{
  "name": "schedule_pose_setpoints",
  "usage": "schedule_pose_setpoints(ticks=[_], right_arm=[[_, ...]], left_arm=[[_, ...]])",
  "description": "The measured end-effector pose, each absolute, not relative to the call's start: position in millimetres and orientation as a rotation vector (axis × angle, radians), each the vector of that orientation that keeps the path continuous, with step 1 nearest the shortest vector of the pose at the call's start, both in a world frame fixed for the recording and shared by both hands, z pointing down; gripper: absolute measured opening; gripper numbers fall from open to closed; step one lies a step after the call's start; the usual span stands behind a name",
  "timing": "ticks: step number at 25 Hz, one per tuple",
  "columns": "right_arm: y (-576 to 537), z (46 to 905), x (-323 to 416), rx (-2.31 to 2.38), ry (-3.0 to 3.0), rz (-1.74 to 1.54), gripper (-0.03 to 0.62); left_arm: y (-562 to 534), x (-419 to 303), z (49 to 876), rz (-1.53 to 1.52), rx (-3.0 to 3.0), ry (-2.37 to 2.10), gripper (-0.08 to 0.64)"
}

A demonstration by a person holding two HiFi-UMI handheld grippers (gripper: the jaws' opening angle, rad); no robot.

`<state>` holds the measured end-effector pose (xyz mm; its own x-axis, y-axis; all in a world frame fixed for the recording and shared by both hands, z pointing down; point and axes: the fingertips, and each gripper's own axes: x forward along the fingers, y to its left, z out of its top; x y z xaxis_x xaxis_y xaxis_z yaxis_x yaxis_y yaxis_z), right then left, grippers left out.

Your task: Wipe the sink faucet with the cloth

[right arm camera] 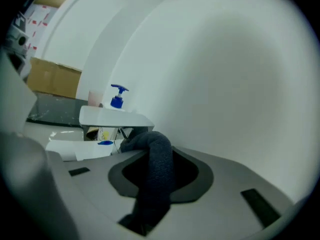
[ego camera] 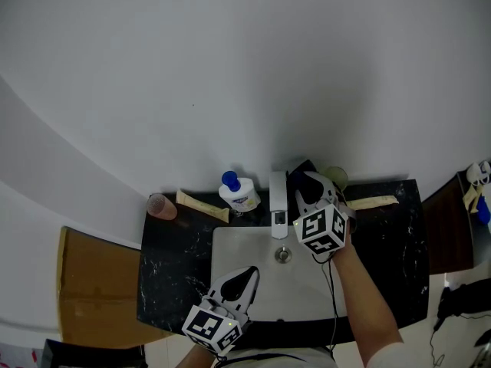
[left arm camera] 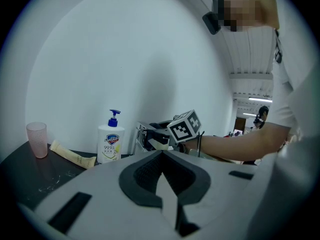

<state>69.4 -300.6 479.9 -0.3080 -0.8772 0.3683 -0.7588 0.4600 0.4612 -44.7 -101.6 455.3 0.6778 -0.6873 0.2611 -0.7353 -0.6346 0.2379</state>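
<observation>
The chrome faucet stands at the back of the white sink basin. My right gripper is just to its right, shut on a dark grey cloth. The cloth bulges out past the jaw tips, close beside the faucet's flat spout. I cannot tell whether cloth and faucet touch. My left gripper hovers over the basin's front left, its jaws together with nothing between them. In the left gripper view the faucet shows partly behind the right gripper's marker cube.
On the black counter left of the faucet are a soap pump bottle, a cream tube and a pink cup. Another tube and a round pale object lie to the right. A cardboard box sits left.
</observation>
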Motion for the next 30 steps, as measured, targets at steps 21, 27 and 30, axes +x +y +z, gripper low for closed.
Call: schedule_pose_setpoints(ticks=[21, 27, 30], right_arm=[[-288, 504, 64, 1.270, -2.002, -0.320, 0.100], [-290, 495, 65, 1.304, -2.024, -0.298, 0.100], [-285, 538, 64, 1.222, -1.989, -0.215, 0.100]], left_arm=[[-98, -46, 462, 0.185, 2.580, -1.108, -0.003], [-98, -46, 457, 0.207, 2.569, -1.117, -0.003], [-97, -46, 458, 0.204, 2.573, -1.112, -0.003]])
